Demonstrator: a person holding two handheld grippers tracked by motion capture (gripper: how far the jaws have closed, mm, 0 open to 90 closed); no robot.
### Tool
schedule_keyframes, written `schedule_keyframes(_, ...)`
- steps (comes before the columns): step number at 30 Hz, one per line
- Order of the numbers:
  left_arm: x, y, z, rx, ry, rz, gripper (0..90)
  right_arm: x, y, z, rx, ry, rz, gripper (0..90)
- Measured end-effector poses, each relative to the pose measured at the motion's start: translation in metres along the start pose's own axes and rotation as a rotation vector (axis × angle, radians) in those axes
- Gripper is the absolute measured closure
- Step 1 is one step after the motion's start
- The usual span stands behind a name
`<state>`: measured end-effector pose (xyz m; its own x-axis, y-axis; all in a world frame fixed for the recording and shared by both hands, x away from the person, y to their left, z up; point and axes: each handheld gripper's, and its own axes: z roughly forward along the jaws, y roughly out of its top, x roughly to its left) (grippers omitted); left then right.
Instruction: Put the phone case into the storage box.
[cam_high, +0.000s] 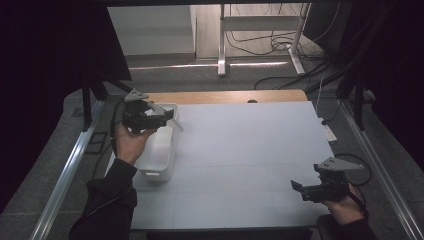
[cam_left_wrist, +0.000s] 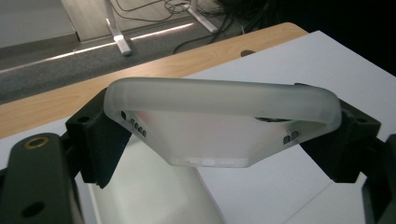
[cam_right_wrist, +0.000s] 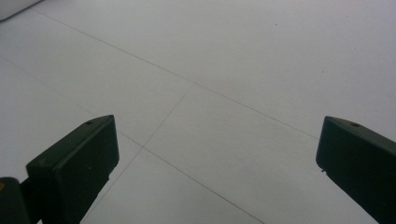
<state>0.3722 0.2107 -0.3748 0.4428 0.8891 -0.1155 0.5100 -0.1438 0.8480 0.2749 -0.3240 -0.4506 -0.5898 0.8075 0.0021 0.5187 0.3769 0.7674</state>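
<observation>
One translucent phone case (cam_left_wrist: 219, 126) is the whole business here, and it sits up at the far left, held in the air above the white bin (cam_high: 159, 150) that stands along the left edge of the table (cam_high: 240, 150). The left gripper (cam_high: 167, 117) is clenched across it, one black pad on each long side, so the case spans the jaws with its open back toward the camera in the left gripper view. To my eye it is a light, soft thing, rubbery rather than brittle; it looks likely to bow if squeezed harder, and the frosted skin should give the pads decent purchase. Pinching across the side rails, as now, seems the sensible hold, since the thin back panel would flex and the rounded corners could let it twist out. Over at the near right, the right gripper (cam_high: 296, 188) hangs just above the bare white tabletop, jaws spread wide with nothing between them.
</observation>
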Motion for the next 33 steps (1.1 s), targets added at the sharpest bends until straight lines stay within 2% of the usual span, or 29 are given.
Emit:
schedule_keyframes(10, 0.011, 0.005, 0.001, 0.012, 0.073, -0.026, 16.8, 0.001, 0.0, 0.001, 0.006, 0.006, -0.004, 0.0)
schedule_keyframes(19, 0.019, 0.009, 0.01, 0.033, 0.12, -0.06, 16.8, 0.001, 0.0, 0.002, 0.014, 0.014, -0.014, 0.0)
schedule_keyframes(21, 0.02, 0.009, 0.013, 0.045, 0.139, -0.053, 16.8, 0.001, 0.001, 0.002, 0.015, 0.015, -0.018, 0.0)
schedule_keyframes(33, 0.03, 0.01, 0.032, 0.092, 0.176, -0.075, 16.8, 0.002, 0.0, 0.001, 0.008, 0.017, -0.019, 0.0)
